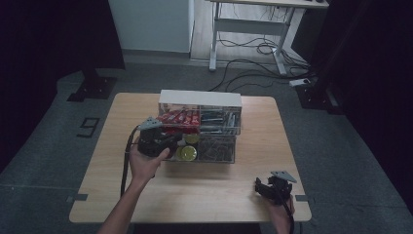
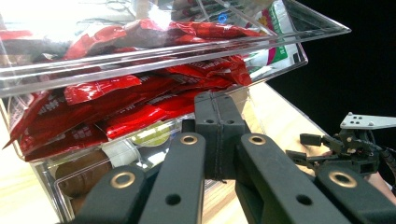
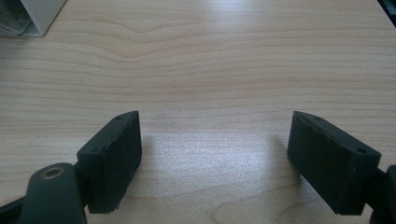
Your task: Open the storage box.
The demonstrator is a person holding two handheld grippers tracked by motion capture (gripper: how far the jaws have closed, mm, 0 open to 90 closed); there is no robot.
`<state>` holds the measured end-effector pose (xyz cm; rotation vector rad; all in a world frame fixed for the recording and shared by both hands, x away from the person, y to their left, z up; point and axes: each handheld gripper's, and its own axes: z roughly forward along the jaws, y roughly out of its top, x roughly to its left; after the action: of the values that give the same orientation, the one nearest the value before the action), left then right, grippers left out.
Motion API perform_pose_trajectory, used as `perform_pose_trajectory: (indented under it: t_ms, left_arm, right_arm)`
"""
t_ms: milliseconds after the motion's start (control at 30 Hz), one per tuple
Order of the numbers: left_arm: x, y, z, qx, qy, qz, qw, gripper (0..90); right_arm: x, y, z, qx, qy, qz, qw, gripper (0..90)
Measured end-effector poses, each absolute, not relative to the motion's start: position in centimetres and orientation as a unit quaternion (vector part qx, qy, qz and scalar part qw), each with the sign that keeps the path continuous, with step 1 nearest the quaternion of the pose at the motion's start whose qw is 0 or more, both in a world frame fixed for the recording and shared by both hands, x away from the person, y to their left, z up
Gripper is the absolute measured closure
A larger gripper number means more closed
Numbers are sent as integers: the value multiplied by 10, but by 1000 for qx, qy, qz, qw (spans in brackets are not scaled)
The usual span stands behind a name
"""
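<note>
A clear drawer organiser [image 1: 199, 127] with a white top stands mid-table. Its upper left drawer [image 1: 179, 118] [image 2: 140, 70] is pulled out and packed with red packets [image 2: 116, 116]. Below it, another drawer holds yellow round items [image 1: 188, 152] and brown ones [image 2: 79, 172]. My left gripper [image 1: 175, 144] [image 2: 217, 112] is shut, its pads pressed together right at the front of the left drawers, under the red-packet drawer. I see nothing between the pads. My right gripper [image 1: 265, 187] [image 3: 217, 140] [image 2: 303, 147] rests open on the table's near right corner, with bare wood between its pads.
The organiser's right drawers [image 1: 219, 124] hold metal bits. The wooden table [image 1: 209, 195] shows bare wood in front of the organiser and along both sides. A desk frame and cables [image 1: 253, 48] stand on the floor beyond, and black stands flank the table.
</note>
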<state>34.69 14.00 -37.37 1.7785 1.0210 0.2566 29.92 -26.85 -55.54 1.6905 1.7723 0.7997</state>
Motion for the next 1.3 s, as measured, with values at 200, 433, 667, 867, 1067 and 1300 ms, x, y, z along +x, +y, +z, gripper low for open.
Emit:
perform_pose_trajectory:
  t_ms: [200, 433, 667, 867, 1067, 1300]
  left_arm:
    - [347, 141, -374, 739, 424, 104, 513, 900]
    - [347, 140, -377, 741, 421, 100, 513, 900]
    - [347, 136, -384, 744, 417, 87, 515, 900]
    - [348, 134, -380, 747, 417, 91, 510, 900]
    - [349, 136, -375, 746, 418, 96, 510, 900]
    - [349, 138, -371, 744, 420, 99, 510, 900]
  right_arm:
    - [299, -269, -555, 630, 661, 298, 279, 179]
    - [299, -268, -555, 631, 660, 298, 278, 179]
    - [299, -268, -555, 632, 659, 298, 279, 178]
    - [298, -267, -555, 635, 656, 297, 280, 177]
    - [298, -268, -555, 634, 657, 297, 280, 177]
    - [298, -268, -555, 634, 657, 297, 280, 177]
